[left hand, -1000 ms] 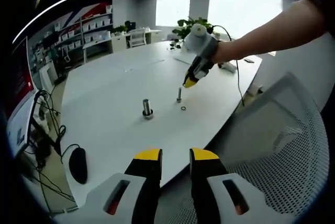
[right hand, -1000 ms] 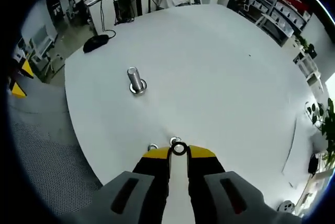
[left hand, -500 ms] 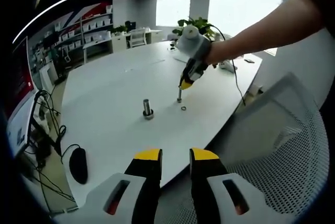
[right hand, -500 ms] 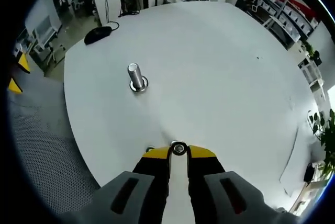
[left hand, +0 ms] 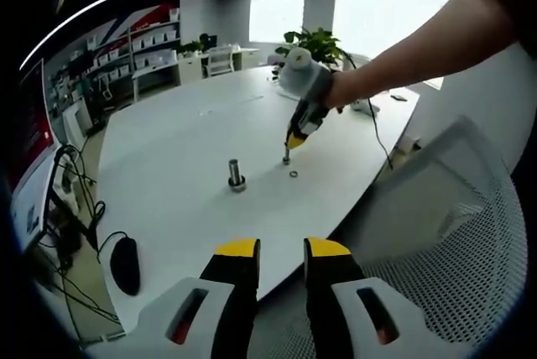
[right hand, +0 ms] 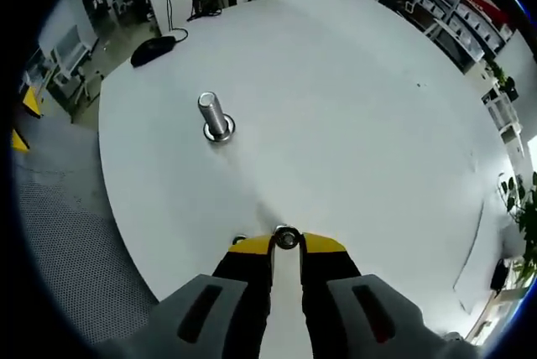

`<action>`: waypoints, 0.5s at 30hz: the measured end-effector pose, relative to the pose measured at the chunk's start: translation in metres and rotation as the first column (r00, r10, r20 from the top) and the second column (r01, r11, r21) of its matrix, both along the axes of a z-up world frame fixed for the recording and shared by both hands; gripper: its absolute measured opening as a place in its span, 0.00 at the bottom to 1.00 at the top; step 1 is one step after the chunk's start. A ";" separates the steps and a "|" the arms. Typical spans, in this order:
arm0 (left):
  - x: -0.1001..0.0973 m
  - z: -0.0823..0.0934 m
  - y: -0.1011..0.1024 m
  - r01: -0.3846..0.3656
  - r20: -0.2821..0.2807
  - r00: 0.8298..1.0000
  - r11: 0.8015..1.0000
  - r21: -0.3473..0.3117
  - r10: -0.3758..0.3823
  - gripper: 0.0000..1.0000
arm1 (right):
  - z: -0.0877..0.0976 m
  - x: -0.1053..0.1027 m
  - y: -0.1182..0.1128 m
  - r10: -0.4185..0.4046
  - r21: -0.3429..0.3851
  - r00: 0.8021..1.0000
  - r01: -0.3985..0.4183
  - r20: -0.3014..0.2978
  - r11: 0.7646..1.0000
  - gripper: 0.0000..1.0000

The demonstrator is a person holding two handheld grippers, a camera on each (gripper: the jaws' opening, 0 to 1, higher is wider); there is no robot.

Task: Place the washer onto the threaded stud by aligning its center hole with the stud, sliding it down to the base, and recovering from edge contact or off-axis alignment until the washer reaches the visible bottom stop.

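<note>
Washer (right hand: 286, 238), a small grey metal ring, is held pinched at the tips of the right gripper (right hand: 286, 243), just over the thin stud (left hand: 286, 158) on the white table (right hand: 352, 107). Alignment seems to be the step in hand; next, the hole must be centred and the ring slid down. A second ring (left hand: 294, 174) lies beside it, and a thicker bolt (right hand: 215, 117) stands apart. The left gripper (left hand: 281, 250) is held back, its jaws narrowly parted and empty.

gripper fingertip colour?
Yellow tips on black fingers, clearest in the left gripper view.
</note>
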State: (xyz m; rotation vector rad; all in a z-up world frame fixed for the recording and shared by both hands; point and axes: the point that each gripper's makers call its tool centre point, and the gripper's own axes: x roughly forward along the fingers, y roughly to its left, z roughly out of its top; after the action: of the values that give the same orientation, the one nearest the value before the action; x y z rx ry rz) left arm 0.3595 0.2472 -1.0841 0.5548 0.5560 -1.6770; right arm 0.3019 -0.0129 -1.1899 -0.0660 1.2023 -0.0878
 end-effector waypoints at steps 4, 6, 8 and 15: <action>0.000 0.000 0.000 -0.001 -0.001 1.000 1.000 0.000 0.001 0.18 | -0.007 -0.002 0.002 -0.005 0.007 1.000 0.005 -0.008 1.000 0.14; 0.000 0.000 0.000 -0.001 -0.002 1.000 1.000 0.000 0.001 0.18 | -0.012 0.002 -0.002 -0.003 0.012 1.000 0.003 -0.017 1.000 0.14; 0.000 0.000 0.000 0.000 -0.003 1.000 1.000 0.000 0.000 0.18 | -0.020 -0.002 -0.005 -0.006 0.018 1.000 0.006 -0.022 1.000 0.14; -0.001 -0.001 0.000 -0.001 -0.004 1.000 1.000 0.004 0.001 0.18 | -0.025 -0.005 0.008 0.000 0.024 0.999 0.001 -0.050 1.000 0.14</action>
State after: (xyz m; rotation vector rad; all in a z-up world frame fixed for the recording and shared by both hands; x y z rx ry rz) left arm 0.3589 0.2474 -1.0847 0.5540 0.5624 -1.6763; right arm 0.2966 -0.0053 -1.2146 -0.0475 1.2533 -0.0728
